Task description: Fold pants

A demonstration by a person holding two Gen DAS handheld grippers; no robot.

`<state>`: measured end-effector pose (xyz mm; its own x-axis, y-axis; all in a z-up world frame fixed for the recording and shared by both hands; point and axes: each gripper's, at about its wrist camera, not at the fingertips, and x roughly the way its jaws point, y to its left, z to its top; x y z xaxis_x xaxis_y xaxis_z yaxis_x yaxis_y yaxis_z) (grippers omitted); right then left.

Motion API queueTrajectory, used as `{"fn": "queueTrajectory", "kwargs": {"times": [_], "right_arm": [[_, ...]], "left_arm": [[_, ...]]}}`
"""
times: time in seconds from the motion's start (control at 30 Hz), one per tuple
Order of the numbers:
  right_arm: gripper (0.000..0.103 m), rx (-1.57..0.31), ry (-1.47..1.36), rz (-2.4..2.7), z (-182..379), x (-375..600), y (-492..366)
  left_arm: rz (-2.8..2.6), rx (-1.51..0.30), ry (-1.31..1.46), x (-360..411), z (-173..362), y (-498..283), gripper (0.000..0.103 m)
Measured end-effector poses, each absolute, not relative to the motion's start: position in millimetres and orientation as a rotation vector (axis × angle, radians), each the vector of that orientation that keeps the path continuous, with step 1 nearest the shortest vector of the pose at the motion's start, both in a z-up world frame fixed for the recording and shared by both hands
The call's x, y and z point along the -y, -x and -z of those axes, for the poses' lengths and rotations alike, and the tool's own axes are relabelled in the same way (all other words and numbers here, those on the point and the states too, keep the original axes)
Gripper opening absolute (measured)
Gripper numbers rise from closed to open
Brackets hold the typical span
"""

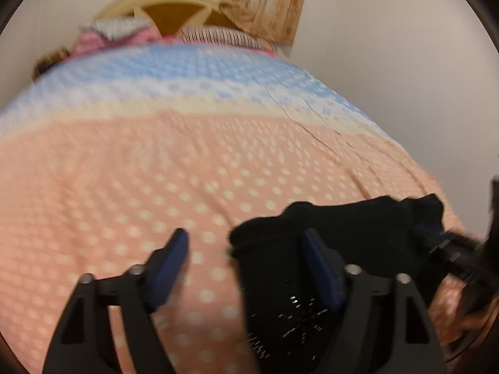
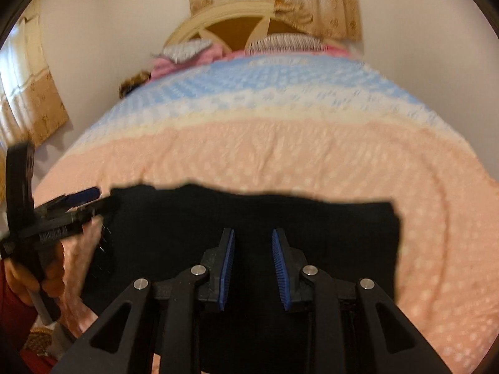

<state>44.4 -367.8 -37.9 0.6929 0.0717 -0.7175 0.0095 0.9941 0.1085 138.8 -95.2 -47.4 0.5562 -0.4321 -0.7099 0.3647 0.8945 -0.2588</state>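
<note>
1. Left wrist view: the left gripper has its jaws standing wide. The left blue pad hangs over the dotted peach bedspread. The right pad lies against the black pants. The gap between the pads shows mostly bedspread, with the pants' left edge reaching into it from the right. No pad presses cloth from both sides, so nothing is gripped.

2. In the same view, the right gripper comes in from the right of the jaws. Its tip touches the far right corner of the pants.

3. Right wrist view: the right gripper has its jaws fairly narrow but parted. The black pants spread under and beyond them on the bed. Whether the pads pinch any cloth cannot be told, black on black.

4. To the left of these jaws, the left gripper meets the pants' left edge, held by a hand in a red sleeve.

5. Far beyond both jaws stand pillows and the headboard.
</note>
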Motion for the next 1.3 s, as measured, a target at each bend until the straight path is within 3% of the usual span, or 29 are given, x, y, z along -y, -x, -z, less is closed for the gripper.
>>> {"fn": "queueTrajectory", "kwargs": {"times": [0.07, 0.37, 0.53, 0.73, 0.9, 1.07, 1.2, 1.3], "right_arm": [[0.027, -0.835, -0.150, -0.041, 55, 373, -47], [0.027, -0.798, -0.316, -0.095, 63, 388, -39], [0.027, -0.618, -0.371, -0.068, 30, 403, -14], [0.027, -0.701, -0.406, 0.015, 55, 424, -36], [0.027, -0.663, -0.346, 0.045, 60, 415, -38], [0.028, -0.632, -0.375, 0.053, 49, 416, -28], [0.047, -0.593, -0.501, 0.057, 40, 411, -3], [0.049, -0.570, -0.479, 0.050, 34, 393, 15]], "left_arm": [[0.504, -0.887, 0.107, 104, 53, -148, 0.054], [0.366, -0.867, 0.184, 103, 32, -194, 0.052], [0.357, -0.736, -0.006, 114, 15, -143, 0.057], [0.420, -0.702, -0.163, 154, 30, -101, 0.062], [0.369, -0.712, -0.225, 156, 38, -102, 0.066], [0.337, -0.693, -0.234, 147, 19, -92, 0.079], [0.322, -0.681, -0.219, 142, 12, -79, 0.079], [0.351, -0.702, -0.202, 144, 16, -65, 0.080]]}}
